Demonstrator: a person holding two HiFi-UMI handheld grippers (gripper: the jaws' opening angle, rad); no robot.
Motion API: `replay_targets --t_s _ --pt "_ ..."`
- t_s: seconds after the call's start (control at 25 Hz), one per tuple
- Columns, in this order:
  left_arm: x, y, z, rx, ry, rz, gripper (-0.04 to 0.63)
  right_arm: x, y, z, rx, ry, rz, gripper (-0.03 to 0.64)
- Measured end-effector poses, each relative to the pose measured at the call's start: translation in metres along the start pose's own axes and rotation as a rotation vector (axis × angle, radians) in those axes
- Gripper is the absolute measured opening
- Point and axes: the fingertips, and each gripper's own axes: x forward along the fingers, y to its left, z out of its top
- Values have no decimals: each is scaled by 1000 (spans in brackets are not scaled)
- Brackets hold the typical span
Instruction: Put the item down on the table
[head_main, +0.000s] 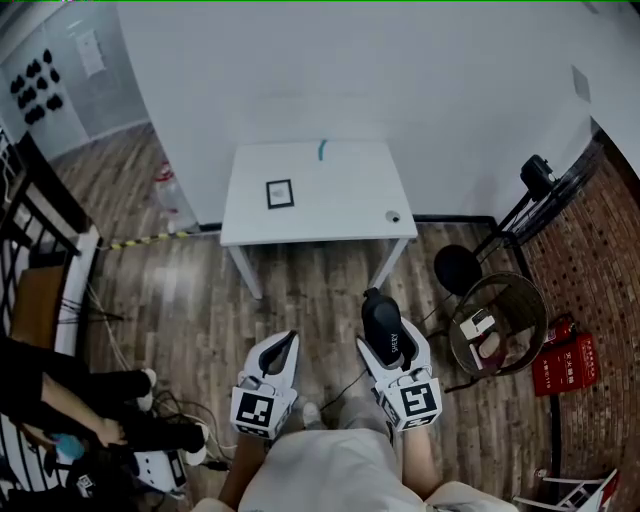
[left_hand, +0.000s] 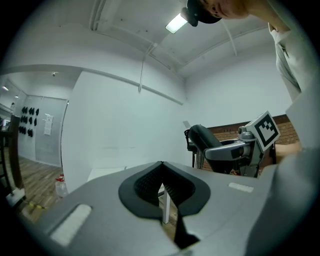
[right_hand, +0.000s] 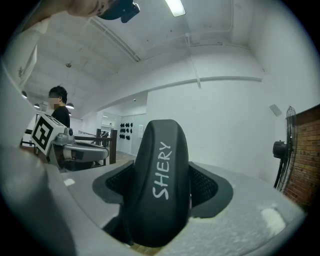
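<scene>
Right gripper (head_main: 382, 330) pinches black case (right_hand: 160, 190); left gripper (head_main: 289, 342) pressed together, empty. Table (head_main: 330, 225) well ahead: smooth case may slip out early.

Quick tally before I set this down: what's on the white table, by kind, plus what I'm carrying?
Black case, carried: 1
Square marker card: 1
Teal object: 1
Small round object: 1
Total: 4

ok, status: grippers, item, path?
Left gripper shut, empty. Right gripper shut on black SHERY case. White table ahead, only wood floor between.
</scene>
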Motion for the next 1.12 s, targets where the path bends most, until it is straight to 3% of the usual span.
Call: replay_targets --t_s 0.56,1.12 --pt "53 54 2 6 -16 2 18 74 -19 3 -9 -1 4 334" --pt "159 105 15 22 -5 34 18 174 -89 10 9 7 50 333"
